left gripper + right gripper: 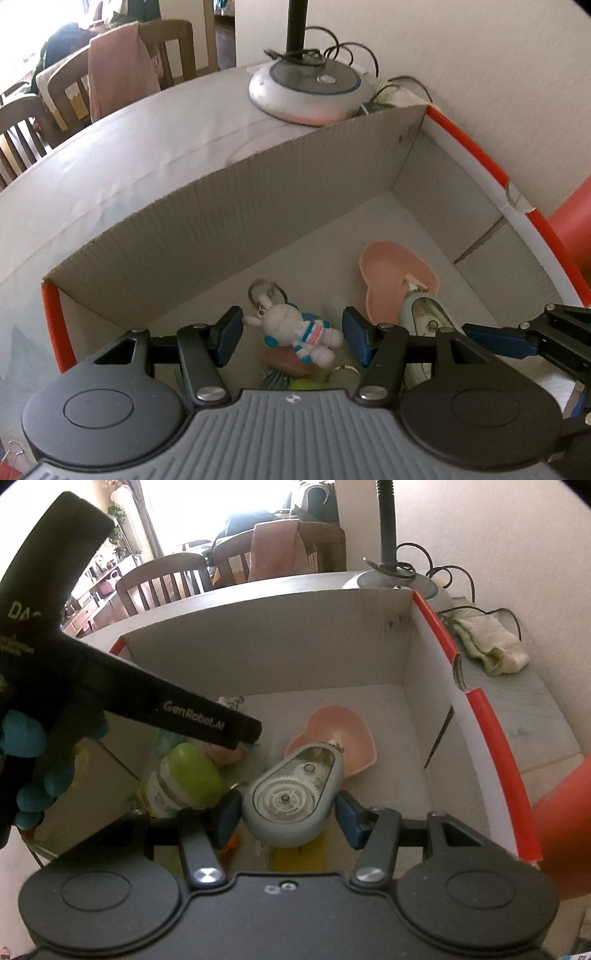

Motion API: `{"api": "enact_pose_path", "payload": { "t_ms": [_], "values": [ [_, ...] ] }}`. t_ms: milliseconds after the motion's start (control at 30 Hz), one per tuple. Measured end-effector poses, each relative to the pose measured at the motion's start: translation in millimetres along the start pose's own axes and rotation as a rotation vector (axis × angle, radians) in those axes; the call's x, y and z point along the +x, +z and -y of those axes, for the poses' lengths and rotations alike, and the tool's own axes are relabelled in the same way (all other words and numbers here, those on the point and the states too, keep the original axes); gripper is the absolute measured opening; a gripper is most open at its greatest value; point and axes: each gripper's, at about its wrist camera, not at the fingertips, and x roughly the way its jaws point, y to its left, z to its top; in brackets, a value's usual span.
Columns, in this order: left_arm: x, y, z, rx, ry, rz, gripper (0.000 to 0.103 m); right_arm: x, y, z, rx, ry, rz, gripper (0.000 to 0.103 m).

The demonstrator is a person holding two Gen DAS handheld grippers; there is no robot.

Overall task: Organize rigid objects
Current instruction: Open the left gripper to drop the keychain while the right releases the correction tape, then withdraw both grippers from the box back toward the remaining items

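Both grippers hang over an open cardboard box (pixel 229 206) with a red rim, which sits on a grey table (pixel 110 162).

The left gripper (pixel 293 334) points down into the box. A white rabbit keyring (pixel 303 330) in a striped suit lies between its blue pads; the rabbit's arm touches the left pad, but a gap shows at the right pad, so the jaws look half open with no firm squeeze that I can see. Whether the rabbit is lifted or lies on the pile in the box is unclear.

The right gripper (pixel 288 814) also points into the box. A pale green tape dispenser (pixel 291 797) with clear gears sits between its pads; the left pad touches it, while contact at the right pad cannot be told for certain.

On the box floor, a pink heart-shaped dish (pixel 343 731) lies just behind the dispenser's tip, nearer the far wall. A green-lidded bottle (pixel 188 779) lies left of the dispenser.

Outside the box, a lamp base (pixel 304 86) stands at its far corner
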Motion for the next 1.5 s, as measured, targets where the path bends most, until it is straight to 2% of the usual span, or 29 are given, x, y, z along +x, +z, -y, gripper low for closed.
{"api": "enact_pose_path", "payload": {
  "t_ms": [267,367,633,833,1100,1333,1500],
  "values": [
    [1,1,1,-0.006,0.021,-0.014,0.06,0,-1,-1,-0.006,-0.009,-0.004,0.057],
    [-3,0,-1,-0.017,0.007,-0.006,0.065,-5,-1,-2,0.001,-0.017,0.007,0.062],
    [-24,-7,-6,-0.041,-0.033,0.034,0.067,-21,-1,-3,-0.003,-0.012,0.024,0.063],
    [-50,-15,-4,-0.034,-0.032,0.091,0.067,-40,-1,-10,-0.016,0.01,0.049,0.065],
    [-97,-31,-10,-0.057,-0.02,0.185,0.067,-70,2,-27,-0.027,0.062,0.102,0.078],
    [-137,-53,-26,-0.101,-0.009,0.254,0.067,-89,5,-47,-0.035,0.116,0.134,0.084],
    [-162,-76,-41,-0.139,-0.006,0.296,0.073,-97,6,-66,-0.056,0.135,0.15,0.089]
  ]
}}
